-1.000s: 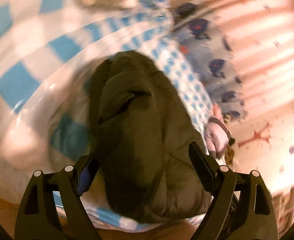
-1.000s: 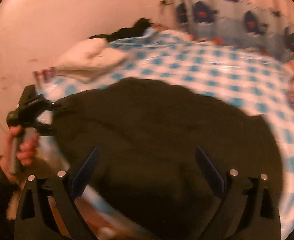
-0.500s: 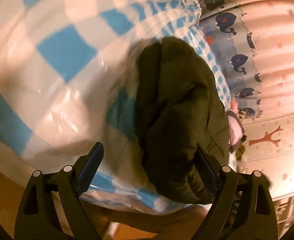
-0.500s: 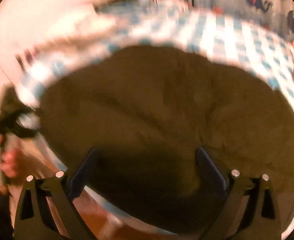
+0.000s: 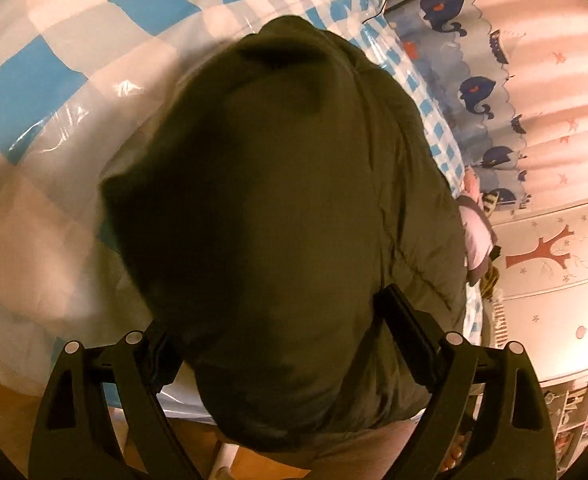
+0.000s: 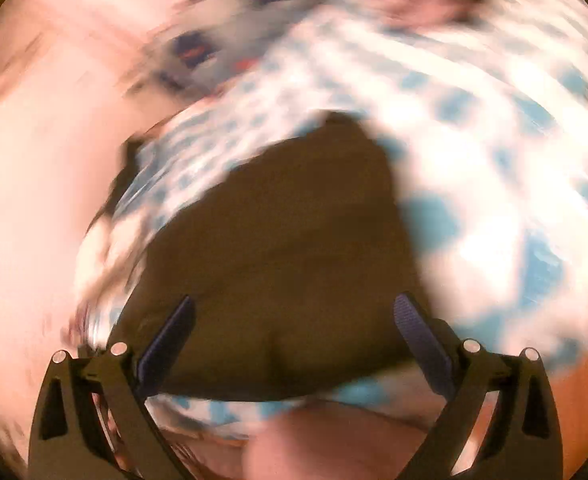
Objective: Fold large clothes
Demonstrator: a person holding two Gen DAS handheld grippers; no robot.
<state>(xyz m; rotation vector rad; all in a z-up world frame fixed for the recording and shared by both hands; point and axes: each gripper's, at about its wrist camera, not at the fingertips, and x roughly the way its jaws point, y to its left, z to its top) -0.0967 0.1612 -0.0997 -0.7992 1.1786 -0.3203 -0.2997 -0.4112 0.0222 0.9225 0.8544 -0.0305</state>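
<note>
A dark olive padded jacket [image 5: 285, 184] lies bunched on a blue and white checked plastic sheet [image 5: 53, 80]. My left gripper [image 5: 281, 320] is open, its fingers spread either side of the jacket's near end, close above it. In the right wrist view, heavily blurred, the jacket [image 6: 285, 248] lies on the checked sheet [image 6: 494, 200]. My right gripper [image 6: 294, 320] is open over the jacket's near edge and holds nothing.
A pale curtain with navy whale prints [image 5: 482, 88] hangs beyond the sheet at the right. A wall with a red tree sticker [image 5: 550, 248] stands further right. Brown floor [image 5: 5, 400] shows below the sheet's near edge. A pink object [image 5: 474, 236] lies beside the jacket.
My left gripper moved closer over the jacket, which now fills its view. My right gripper swung fast, so its view is smeared and the jacket looks smaller. Both stay open.
</note>
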